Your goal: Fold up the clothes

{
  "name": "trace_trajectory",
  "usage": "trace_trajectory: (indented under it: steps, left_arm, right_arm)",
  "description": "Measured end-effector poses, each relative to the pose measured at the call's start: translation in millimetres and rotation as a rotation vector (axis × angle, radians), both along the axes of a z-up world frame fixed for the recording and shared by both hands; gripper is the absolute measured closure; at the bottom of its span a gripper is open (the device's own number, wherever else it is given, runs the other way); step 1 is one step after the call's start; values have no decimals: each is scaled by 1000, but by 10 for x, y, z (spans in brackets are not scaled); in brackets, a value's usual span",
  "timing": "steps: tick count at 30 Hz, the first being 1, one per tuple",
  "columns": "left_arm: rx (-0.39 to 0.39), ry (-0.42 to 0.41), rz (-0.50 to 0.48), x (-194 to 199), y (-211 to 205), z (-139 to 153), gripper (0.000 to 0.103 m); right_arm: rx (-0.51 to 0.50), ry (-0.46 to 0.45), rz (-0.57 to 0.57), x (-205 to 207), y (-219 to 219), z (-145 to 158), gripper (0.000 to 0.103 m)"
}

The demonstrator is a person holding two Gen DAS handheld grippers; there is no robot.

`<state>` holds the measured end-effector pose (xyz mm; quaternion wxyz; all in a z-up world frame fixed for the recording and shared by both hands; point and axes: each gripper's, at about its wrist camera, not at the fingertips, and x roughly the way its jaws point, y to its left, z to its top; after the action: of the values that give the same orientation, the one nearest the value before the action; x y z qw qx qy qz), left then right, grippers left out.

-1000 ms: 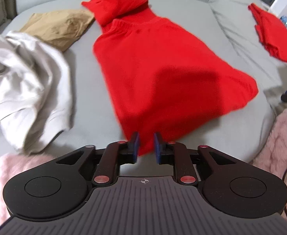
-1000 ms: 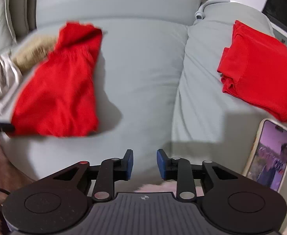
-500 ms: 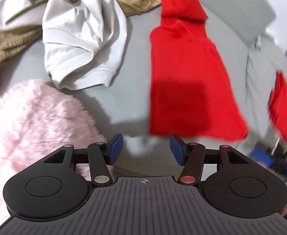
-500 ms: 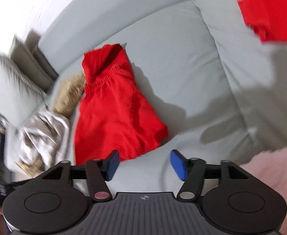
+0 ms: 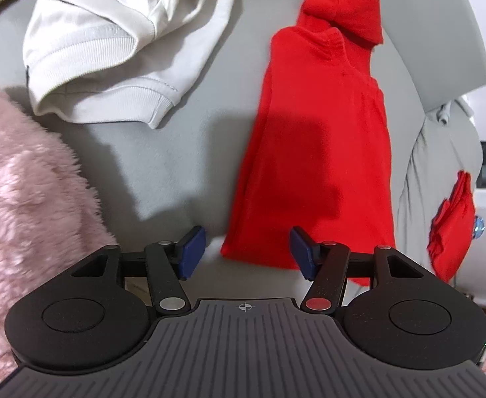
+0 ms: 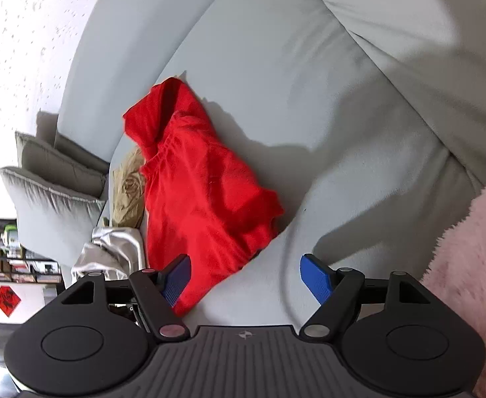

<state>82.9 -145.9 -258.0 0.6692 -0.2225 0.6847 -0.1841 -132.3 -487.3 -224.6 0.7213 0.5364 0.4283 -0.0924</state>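
Grey sofa (image 6: 309,99) carries everything we see. Red sweater (image 5: 319,152) lies flat on seat cushion, partly folded, hem nearest us. White garment (image 5: 110,46) heaped beside its left edge, apart; tan garment (image 6: 128,189) bunched near its collar. Pink fluffy fabric (image 5: 20,199) crowds near left. Second red garment (image 5: 451,232) far right. Left tongs (image 5: 246,253) spread, empty, just short of hem. Right tongs (image 6: 246,278) spread, empty.
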Motion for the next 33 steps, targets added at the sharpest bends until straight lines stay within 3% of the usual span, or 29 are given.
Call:
trace_trajectory:
  steps: [8,14,15,16,17,18,19,22,25,30,32,33]
  left_arm:
    - [-103,14,-17,133,-83,-87,38]
    - [-117,16,-26,194,-172,-192,38]
    - [-114,10,-33,198,-190,-197,42]
    - [-101,-1,-48,200,-220,-174,54]
    - [-89,-8,-55,203,-239,-164,61]
    - [-54,-21,-73,199,-266,-136,78]
    - [-9,-34,-97,190,-288,-108,85]
    - [14,-75,-144,147,-283,25,94]
    - [7,-116,-186,71,-264,191,95]
    - [-10,-104,-195,-100,-156,305,93]
    - [31,-122,-148,-147,-103,249,80]
    - [66,-127,-131,-151,-97,214,61]
  right_arm:
    - [20,-73,-17,129,-62,-156,31]
    - [0,-94,18,310,-52,-228,30]
    - [3,-100,24,336,-48,-228,30]
    - [6,-102,26,351,-43,-227,33]
    - [2,-99,28,365,-37,-218,40]
    - [-11,-89,33,383,-22,-209,69]
    - [-54,-57,51,411,9,-169,83]
    - [-141,-41,82,411,81,-13,86]
    - [-190,-34,124,363,142,191,87]
    - [-186,-2,145,166,135,332,86]
    - [-173,8,126,82,94,258,86]
    - [-156,13,116,75,77,207,80]
